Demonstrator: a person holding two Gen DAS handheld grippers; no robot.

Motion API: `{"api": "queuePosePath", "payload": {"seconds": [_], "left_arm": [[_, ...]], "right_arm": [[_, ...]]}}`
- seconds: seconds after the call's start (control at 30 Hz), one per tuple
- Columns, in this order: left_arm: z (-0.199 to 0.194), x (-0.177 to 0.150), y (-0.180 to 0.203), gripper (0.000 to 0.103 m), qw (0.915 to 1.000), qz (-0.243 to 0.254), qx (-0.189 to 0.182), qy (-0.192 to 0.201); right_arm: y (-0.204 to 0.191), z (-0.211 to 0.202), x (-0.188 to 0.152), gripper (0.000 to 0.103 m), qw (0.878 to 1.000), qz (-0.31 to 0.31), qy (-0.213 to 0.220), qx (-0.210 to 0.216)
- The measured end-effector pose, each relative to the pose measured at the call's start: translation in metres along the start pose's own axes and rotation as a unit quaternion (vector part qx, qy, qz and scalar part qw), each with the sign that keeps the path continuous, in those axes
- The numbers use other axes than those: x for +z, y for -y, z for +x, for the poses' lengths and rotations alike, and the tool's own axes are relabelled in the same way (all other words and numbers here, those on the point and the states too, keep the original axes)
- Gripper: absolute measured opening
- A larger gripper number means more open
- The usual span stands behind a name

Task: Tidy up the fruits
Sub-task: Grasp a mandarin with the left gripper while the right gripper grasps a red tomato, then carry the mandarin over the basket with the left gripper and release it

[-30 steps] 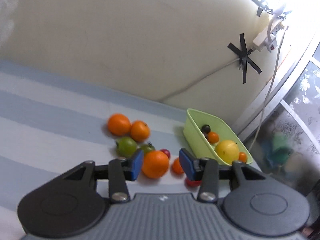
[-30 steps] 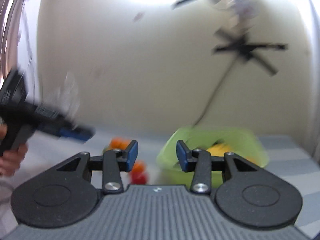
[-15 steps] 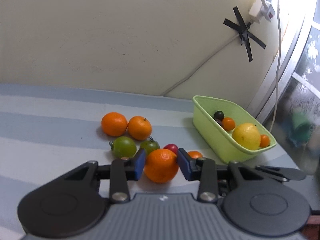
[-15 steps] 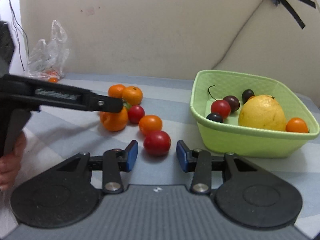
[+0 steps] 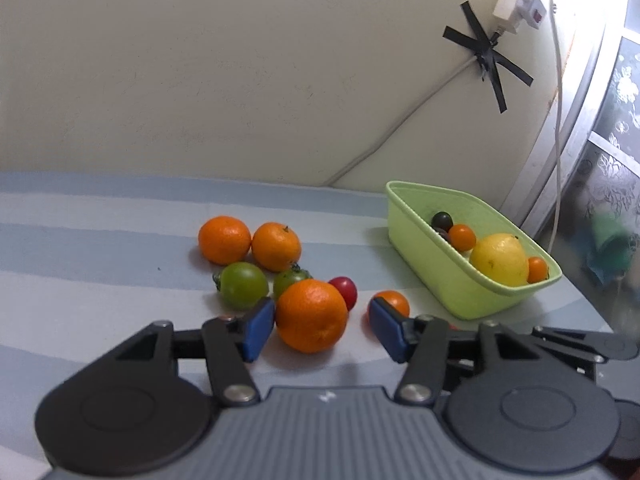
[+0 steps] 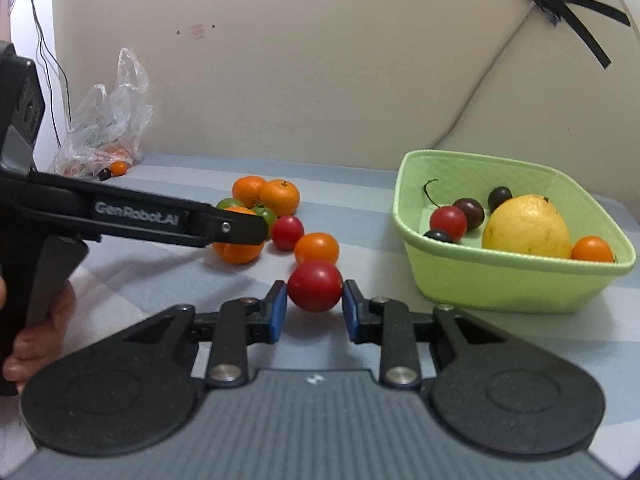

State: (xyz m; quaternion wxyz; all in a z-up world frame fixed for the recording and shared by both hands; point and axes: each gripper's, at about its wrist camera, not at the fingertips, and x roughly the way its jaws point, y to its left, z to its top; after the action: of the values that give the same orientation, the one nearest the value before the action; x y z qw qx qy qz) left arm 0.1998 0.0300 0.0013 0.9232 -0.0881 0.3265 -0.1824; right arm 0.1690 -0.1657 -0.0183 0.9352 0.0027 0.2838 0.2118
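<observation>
Right tool [image 6: 315, 307] clamping red tomato [image 6: 315, 286], left tool [image 5: 322, 330] wide around orange [image 5: 311, 315]

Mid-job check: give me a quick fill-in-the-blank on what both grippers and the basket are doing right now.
1. The right gripper has its pads on either side of a ____ tomato.
2. The left gripper is open around an ____.
3. The biggest fruit in the green basket is coloured ____.
4. Left of the fruit pile, by the wall, lies a clear plastic ____.

Missing words: red; orange; yellow; bag
</observation>
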Motion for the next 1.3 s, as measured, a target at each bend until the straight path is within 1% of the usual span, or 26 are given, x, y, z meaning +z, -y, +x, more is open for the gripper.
{"api": "queuePosePath", "payload": {"seconds": [0.07, 0.2, 0.27, 0.33, 0.47, 0.53, 0.6, 0.7, 0.73, 0.77, 0.87, 0.97, 1.03, 1.07, 1.13, 1.23, 1.3], "left_arm": [[0.005, -0.002, -0.004, 0.041, 0.9999, -0.009, 0.001, -0.007], [0.003, -0.003, -0.014, 0.04, 0.9991, -0.042, -0.011, -0.004], [-0.002, -0.005, -0.015, 0.04, 0.9987, -0.049, -0.014, -0.003], [-0.015, -0.008, -0.013, 0.04, 0.9982, -0.052, -0.03, 0.001], [-0.041, -0.018, -0.003, 0.04, 0.9959, -0.056, -0.072, -0.001], [-0.05, -0.028, 0.006, 0.04, 0.9948, -0.043, -0.09, -0.018], [-0.055, -0.039, 0.017, 0.04, 0.9945, -0.025, -0.095, -0.037], [-0.057, -0.057, 0.028, 0.04, 0.9921, -0.019, -0.108, -0.062], [-0.059, -0.062, 0.03, 0.04, 0.9919, -0.017, -0.109, -0.064], [-0.062, -0.065, 0.034, 0.04, 0.9928, -0.008, -0.105, -0.057], [-0.063, -0.068, 0.04, 0.04, 0.9926, 0.001, -0.106, -0.06], [-0.058, -0.053, 0.045, 0.04, 0.9912, -0.007, -0.117, -0.061], [-0.055, -0.04, 0.051, 0.04, 0.9911, -0.004, -0.123, -0.052], [-0.053, -0.03, 0.056, 0.04, 0.991, -0.001, -0.126, -0.045], [-0.046, -0.007, 0.066, 0.04, 0.9902, 0.01, -0.136, -0.03], [-0.025, 0.028, 0.084, 0.04, 0.9894, 0.024, -0.142, -0.015], [-0.002, 0.048, 0.092, 0.04, 0.989, 0.016, -0.146, -0.013]], "right_arm": [[0.001, 0.001, 0.0, 0.033, 1.0, 0.003, -0.005, 0.003], [0.002, 0.002, 0.0, 0.032, 1.0, 0.006, -0.009, 0.01], [0.002, -0.002, 0.0, 0.032, 1.0, 0.008, 0.002, 0.011], [0.002, -0.008, -0.002, 0.032, 1.0, 0.006, 0.018, 0.008], [0.001, -0.018, -0.006, 0.032, 1.0, 0.009, 0.016, 0.02], [0.0, -0.026, -0.01, 0.032, 0.999, 0.012, 0.009, 0.034], [-0.002, -0.038, -0.018, 0.032, 0.999, 0.006, 0.008, 0.042], [0.001, -0.055, -0.028, 0.032, 0.999, 0.008, 0.006, 0.04], [0.003, -0.061, -0.031, 0.032, 0.999, 0.013, 0.005, 0.039], [0.005, -0.065, -0.034, 0.032, 0.999, 0.018, 0.004, 0.036], [0.011, -0.073, -0.04, 0.032, 0.999, 0.02, 0.003, 0.025], [0.018, -0.068, -0.043, 0.032, 0.999, 0.023, -0.012, 0.022], [0.024, -0.07, -0.04, 0.032, 0.999, 0.035, -0.008, 0.025], [0.028, -0.073, -0.035, 0.032, 0.999, 0.039, 0.003, 0.023], [0.037, -0.082, -0.023, 0.032, 0.998, 0.042, 0.039, 0.007], [0.056, -0.091, -0.001, 0.032, 0.994, 0.041, 0.099, -0.034], [0.071, -0.088, 0.01, 0.032, 0.989, 0.044, 0.124, -0.064]]}}
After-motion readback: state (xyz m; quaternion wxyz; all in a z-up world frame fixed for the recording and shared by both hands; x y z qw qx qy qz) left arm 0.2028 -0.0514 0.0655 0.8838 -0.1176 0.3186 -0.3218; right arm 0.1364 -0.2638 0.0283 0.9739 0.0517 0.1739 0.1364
